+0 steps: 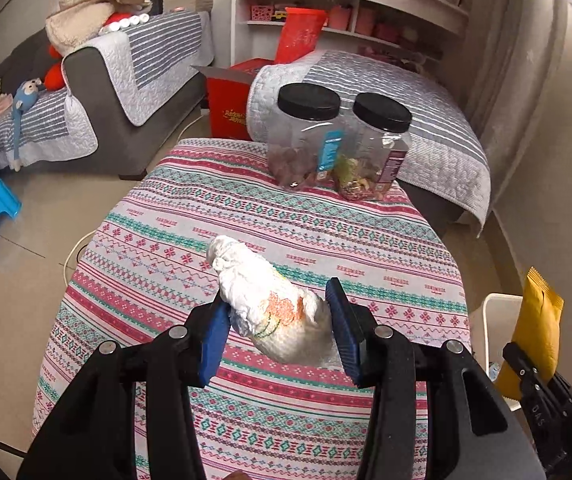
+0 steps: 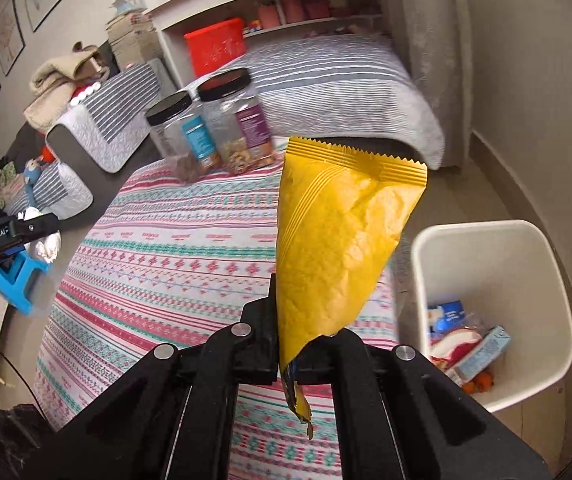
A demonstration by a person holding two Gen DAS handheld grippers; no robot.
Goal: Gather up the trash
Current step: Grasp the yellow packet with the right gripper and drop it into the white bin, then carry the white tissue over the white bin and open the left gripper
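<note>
Pinching a crumpled white wad [image 1: 274, 312] between its two blue ribbed pads [image 1: 215, 338], the left gripper [image 1: 280, 330] holds it just above the table. The wad is soft, wrinkled tissue-like material, lumpy and oblong, with an orange and green print on its side; one twisted end points away towards the jars.

The right gripper [image 2: 286, 356] is clamped narrow on one yellow wrapper [image 2: 338, 240], a glossy, creased foil pouch that flares upward from the black fingers to a ridged, zigzag-cut seal. A torn scrap of its lower end hangs below the jaws. The wrapper is in the air at the table's right edge, beside the bin and not over its mouth, as far as the right view shows.

One white plastic bin [image 2: 546, 280], squarish with rounded corners, stands on the floor right of the table and holds several pieces of packaging, too jumbled to count.

The table [image 1: 246, 216] is covered by a woven-looking cloth in pink, teal and white patterned bands. At its far edge stand two clear plastic jars [image 1: 306, 140] with round black lids, side by side, each labelled and part filled with snacks.
</note>
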